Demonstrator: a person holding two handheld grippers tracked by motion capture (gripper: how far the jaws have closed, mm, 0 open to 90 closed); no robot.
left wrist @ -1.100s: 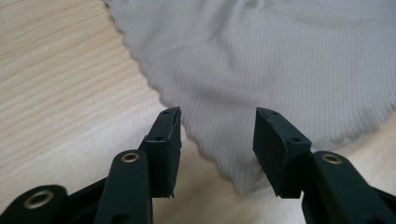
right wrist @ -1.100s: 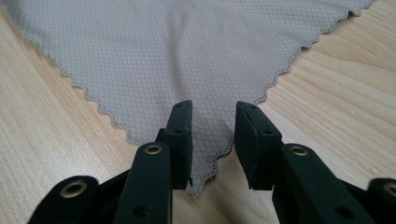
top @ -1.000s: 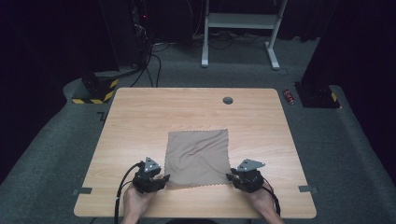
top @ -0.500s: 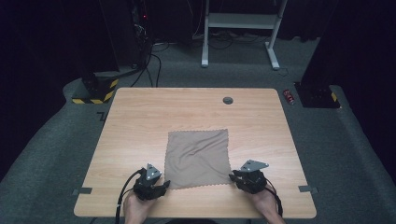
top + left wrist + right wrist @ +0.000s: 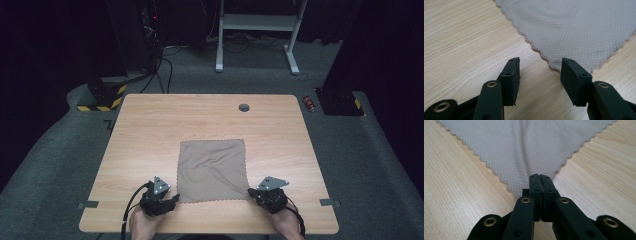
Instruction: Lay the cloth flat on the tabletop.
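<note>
The light wood-grain tabletop (image 5: 150,135) with rounded corners carries all items. A round dark grommet hole (image 5: 244,107) sits near its far edge.

A square grey-brown microfibre cloth with a scalloped edge (image 5: 212,170) lies flat on the near half of the tabletop, roughly centred between the two hands. Its near edge runs close to the tabletop's near edge. Slight creases cross its surface.

The left gripper (image 5: 167,202), black with a grey three-cornered plate on top, rests just beside the cloth's near left corner. In the left gripper view the left gripper (image 5: 540,68) has its jaws spread apart, with bare tabletop (image 5: 461,50) between them. The corner of the cloth (image 5: 579,32) lies just ahead of the right-hand jaw, not clamped.

The right gripper (image 5: 256,192), of the same build, sits at the cloth's near right corner. Its jaws have just been closing. In the right gripper view the right gripper (image 5: 540,177) has its jaws pressed together on the corner of the cloth (image 5: 524,147), which runs in between them
</note>
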